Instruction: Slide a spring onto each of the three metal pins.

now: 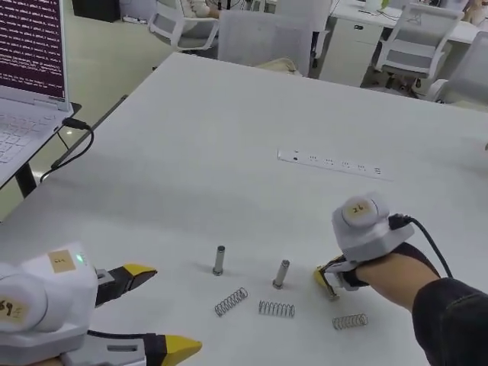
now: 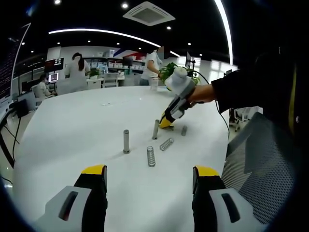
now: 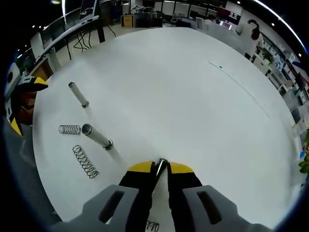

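Observation:
Two metal pins stand upright on the white table, one to the left (image 1: pixel 219 260) and one to the right (image 1: pixel 281 274). Three springs lie flat near them: one (image 1: pixel 231 301), a second (image 1: pixel 276 309) and a third (image 1: pixel 350 322). My right gripper (image 3: pixel 161 169) is low over the table beside the right pin, shut on the tip of a third pin (image 3: pixel 161 163). In the head view the right gripper (image 1: pixel 327 282) hides that pin. My left gripper (image 2: pixel 149 176) hovers open and holds nothing, left of the pins (image 2: pixel 126 141) and springs (image 2: pixel 151 156).
A laptop (image 1: pixel 27 69) with a cable sits at the table's left edge. A flush power strip (image 1: pixel 335 162) lies in the tabletop further back. Office chairs (image 1: pixel 415 38) stand beyond the far edge. People stand in the background of the left gripper view.

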The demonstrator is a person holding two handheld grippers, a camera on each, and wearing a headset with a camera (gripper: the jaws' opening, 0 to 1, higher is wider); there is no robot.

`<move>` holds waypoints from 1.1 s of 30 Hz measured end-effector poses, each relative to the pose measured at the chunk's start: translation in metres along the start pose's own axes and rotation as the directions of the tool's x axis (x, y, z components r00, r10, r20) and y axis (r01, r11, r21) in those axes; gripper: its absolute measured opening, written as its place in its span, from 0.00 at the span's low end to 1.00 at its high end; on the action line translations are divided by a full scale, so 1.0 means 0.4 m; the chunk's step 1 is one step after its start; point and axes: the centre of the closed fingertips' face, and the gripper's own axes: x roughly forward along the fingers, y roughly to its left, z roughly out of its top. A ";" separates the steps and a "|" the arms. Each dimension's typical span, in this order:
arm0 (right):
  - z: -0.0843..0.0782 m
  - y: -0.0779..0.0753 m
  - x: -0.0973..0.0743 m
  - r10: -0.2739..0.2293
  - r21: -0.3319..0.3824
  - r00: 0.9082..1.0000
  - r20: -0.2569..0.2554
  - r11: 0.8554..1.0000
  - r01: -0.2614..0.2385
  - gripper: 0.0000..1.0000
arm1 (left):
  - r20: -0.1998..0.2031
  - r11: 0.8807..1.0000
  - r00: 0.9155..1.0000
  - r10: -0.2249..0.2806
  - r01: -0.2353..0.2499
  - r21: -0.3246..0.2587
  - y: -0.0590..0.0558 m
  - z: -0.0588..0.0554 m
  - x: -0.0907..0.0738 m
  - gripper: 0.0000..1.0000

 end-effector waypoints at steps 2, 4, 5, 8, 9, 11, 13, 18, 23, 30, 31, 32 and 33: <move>0.000 0.000 -0.003 0.001 -0.004 1.000 0.002 1.000 -0.001 0.06 | 0.000 1.000 1.000 0.000 0.000 -0.001 0.000 0.000 -0.001 0.68; 0.002 -0.002 -0.009 -0.007 -0.010 1.000 0.009 1.000 0.007 0.06 | 0.000 1.000 1.000 0.000 0.000 0.000 -0.001 0.000 -0.001 0.68; 0.001 -0.003 -0.011 -0.007 -0.009 1.000 0.009 1.000 0.007 0.06 | 0.000 1.000 1.000 -0.001 0.001 0.000 -0.001 0.000 -0.001 0.68; 0.001 0.001 -0.017 0.002 0.004 1.000 0.019 1.000 -0.002 0.05 | 0.001 1.000 1.000 -0.002 0.002 0.000 -0.003 0.001 0.000 0.68; -0.001 0.004 -0.018 0.003 0.004 1.000 0.017 1.000 -0.003 0.05 | 0.000 1.000 1.000 -0.002 0.002 0.001 -0.002 0.001 0.000 0.68; -0.003 0.007 -0.020 0.005 0.003 1.000 0.018 1.000 -0.005 0.05 | 0.001 1.000 1.000 -0.002 0.002 0.001 -0.003 0.002 -0.001 0.68; -0.003 0.009 -0.020 0.008 0.007 1.000 0.023 1.000 -0.008 0.05 | 0.001 1.000 1.000 -0.002 0.002 0.002 -0.003 0.002 -0.002 0.68; 0.000 0.010 -0.025 0.009 0.015 0.999 0.033 1.000 -0.009 0.05 | 0.003 1.000 1.000 -0.002 0.002 0.002 -0.003 0.003 -0.002 0.67; 0.007 0.007 -0.038 0.008 0.023 0.999 0.051 1.000 -0.009 0.05 | 0.004 1.000 1.000 -0.004 0.004 0.005 -0.004 0.004 -0.001 0.67; 0.006 0.003 -0.057 0.004 0.038 0.997 0.077 0.999 -0.007 0.05 | 0.003 1.000 1.000 -0.006 0.006 0.011 -0.005 0.006 -0.002 0.67; 0.006 0.002 -0.059 0.004 0.041 0.997 0.081 0.999 -0.007 0.05 | 0.003 1.000 1.000 -0.006 0.006 0.012 -0.005 0.006 -0.001 0.67; 0.007 0.000 -0.062 0.001 0.043 0.996 0.085 0.999 -0.005 0.05 | 0.001 1.000 1.000 -0.007 0.007 0.014 -0.006 0.007 -0.001 0.67; 0.007 -0.002 -0.065 0.001 0.046 0.996 0.089 0.999 -0.005 0.05 | 0.002 1.000 1.000 -0.008 0.008 0.015 -0.007 0.007 -0.001 0.67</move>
